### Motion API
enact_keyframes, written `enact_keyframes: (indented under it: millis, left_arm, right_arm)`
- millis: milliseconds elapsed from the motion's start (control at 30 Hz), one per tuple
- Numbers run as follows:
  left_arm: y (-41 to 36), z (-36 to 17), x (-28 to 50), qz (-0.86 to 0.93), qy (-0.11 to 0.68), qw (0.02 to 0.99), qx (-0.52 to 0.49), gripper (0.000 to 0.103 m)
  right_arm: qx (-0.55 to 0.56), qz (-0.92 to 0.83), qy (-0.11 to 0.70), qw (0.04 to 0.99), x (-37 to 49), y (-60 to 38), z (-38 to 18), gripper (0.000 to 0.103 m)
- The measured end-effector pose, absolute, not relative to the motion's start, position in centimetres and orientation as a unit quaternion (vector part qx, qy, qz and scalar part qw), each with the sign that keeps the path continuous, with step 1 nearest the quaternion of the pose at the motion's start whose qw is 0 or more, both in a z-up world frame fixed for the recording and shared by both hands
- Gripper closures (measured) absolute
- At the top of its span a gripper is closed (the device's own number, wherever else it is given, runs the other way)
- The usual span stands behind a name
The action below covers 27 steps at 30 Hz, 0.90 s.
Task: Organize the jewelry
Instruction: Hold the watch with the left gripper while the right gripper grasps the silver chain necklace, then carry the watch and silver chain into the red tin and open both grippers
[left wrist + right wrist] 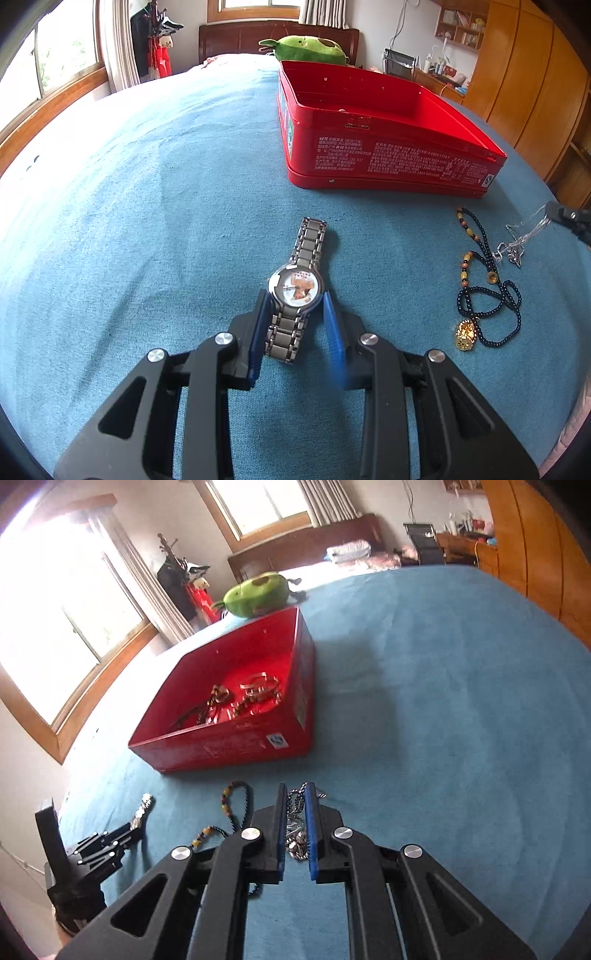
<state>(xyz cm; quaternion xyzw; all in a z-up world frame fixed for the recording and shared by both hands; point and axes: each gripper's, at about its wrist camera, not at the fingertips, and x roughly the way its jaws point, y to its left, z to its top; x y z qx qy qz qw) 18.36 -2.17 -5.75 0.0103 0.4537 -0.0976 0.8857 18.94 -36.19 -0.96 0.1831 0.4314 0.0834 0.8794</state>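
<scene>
Straddling the watch, pinching the chain

Your left gripper [297, 295] is spread apart, jaws either side of the watch [297, 288] on the blue bedspread [147, 221], not clamped. Your right gripper [296, 790] is clenched on the silver chain [295, 808]. The beaded necklace [487, 280] lies right of your left jaws. Only the right wrist view shows jewelry already inside the red tin [236, 746]; the left view sees just its outer wall.
</scene>
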Motion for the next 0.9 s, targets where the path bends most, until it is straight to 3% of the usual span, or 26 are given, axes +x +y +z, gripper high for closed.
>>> enact_keyframes:
  millis: [100, 200, 300, 467, 700, 900]
  left_arm:
    - [-2.2, -5.7, 18.3, -0.098, 0.454, 0.886, 0.01, 0.075]
    - [-2.2, -5.7, 18.4, -0.1, 0.454, 0.885, 0.008, 0.075]
    - [-2.2, -5.7, 18.4, -0.1, 0.454, 0.885, 0.008, 0.074]
    - [-2.0, -5.7, 18.5, -0.102, 0.456, 0.884, 0.002, 0.074]
    - [-2.0, -5.7, 19.3, -0.099, 0.461, 0.882, 0.006, 0.074]
    - [-3.1, -5.7, 19.7, -0.089, 0.464, 0.881, 0.025, 0.073]
  right_arm:
    - [0.181, 0.088, 0.464, 0.863, 20.2, -35.4, -2.8, 0.092]
    - [0.186, 0.085, 0.48, 0.853, 20.5, -34.9, -3.9, 0.083]
    - [0.187, 0.064, 0.479, 0.855, 19.8, -35.3, -4.0, 0.058]
    - [0.189, 0.052, 0.483, 0.854, 19.4, -35.9, -4.3, 0.038]
    - [0.119, 0.047, 0.495, 0.859, 20.3, -32.6, -5.2, 0.035]
    - [0.043, 0.041, 0.486, 0.872, 19.7, -29.8, -5.4, 0.064]
